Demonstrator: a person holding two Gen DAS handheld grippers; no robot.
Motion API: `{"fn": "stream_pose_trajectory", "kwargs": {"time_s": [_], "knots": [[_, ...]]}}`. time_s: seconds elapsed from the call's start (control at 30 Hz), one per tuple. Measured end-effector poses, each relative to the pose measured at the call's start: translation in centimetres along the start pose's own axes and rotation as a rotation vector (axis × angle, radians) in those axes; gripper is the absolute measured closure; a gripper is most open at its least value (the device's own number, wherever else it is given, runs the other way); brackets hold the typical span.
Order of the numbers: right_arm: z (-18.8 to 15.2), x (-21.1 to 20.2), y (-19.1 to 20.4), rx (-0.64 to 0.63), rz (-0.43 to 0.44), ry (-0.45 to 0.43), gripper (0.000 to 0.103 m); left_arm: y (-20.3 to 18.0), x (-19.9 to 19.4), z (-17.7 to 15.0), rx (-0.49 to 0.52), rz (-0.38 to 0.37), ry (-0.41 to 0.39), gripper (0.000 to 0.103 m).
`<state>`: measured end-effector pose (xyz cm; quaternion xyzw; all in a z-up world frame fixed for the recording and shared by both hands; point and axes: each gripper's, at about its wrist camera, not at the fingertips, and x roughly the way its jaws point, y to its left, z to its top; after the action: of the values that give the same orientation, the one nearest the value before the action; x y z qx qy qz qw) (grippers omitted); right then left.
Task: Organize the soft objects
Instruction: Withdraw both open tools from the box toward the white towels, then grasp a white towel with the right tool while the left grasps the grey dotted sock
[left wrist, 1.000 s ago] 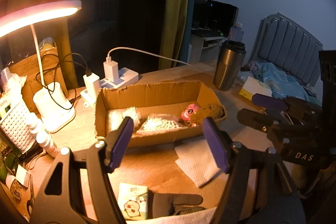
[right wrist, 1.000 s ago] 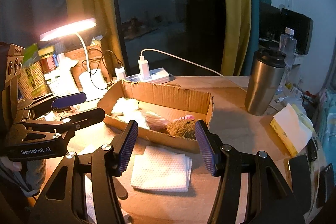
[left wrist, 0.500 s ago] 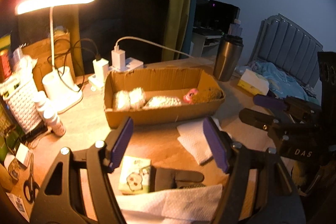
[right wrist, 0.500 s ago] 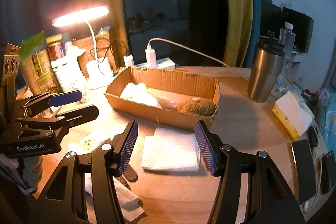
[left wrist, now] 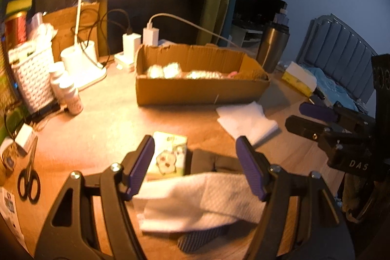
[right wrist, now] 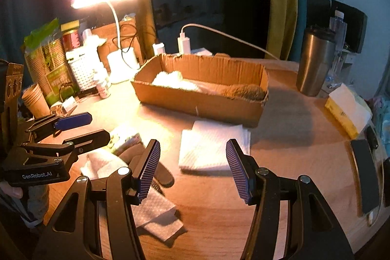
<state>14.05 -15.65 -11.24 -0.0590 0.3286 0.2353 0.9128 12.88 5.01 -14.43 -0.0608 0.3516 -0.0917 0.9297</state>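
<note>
Both grippers, left gripper [left wrist: 195, 165] and right gripper [right wrist: 192, 168], are released; the loose white cloth [left wrist: 195, 201] near the cardboard box [left wrist: 199, 89] may slip from a shallow pinch.

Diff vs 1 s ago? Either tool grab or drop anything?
Both tools pulled back from the cardboard box, which now looks farther off in both views. That brings the loose white tissue, the black glove and the small cartoon packet under the left tool. The right tool now sits over the folded tissue. Nothing gripped or released; both stayed open, box contents unmoved.
</note>
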Motion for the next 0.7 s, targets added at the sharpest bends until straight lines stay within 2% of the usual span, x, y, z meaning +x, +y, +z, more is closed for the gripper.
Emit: {"fn": "stream_pose_trajectory", "kwargs": {"time_s": [0.37, 0.7], "knots": [[-2.8, 1.4, 3.3, -0.020, 0.056, 0.056, 0.044, 1.5, -1.0, -3.4, -0.038, 0.015, 0.025, 0.032], [-3.3, 3.2, 8.0, -0.097, 0.120, 0.103, 0.044, 4.9, -2.6, -4.9, -0.103, 0.055, 0.008, 0.032]]}}
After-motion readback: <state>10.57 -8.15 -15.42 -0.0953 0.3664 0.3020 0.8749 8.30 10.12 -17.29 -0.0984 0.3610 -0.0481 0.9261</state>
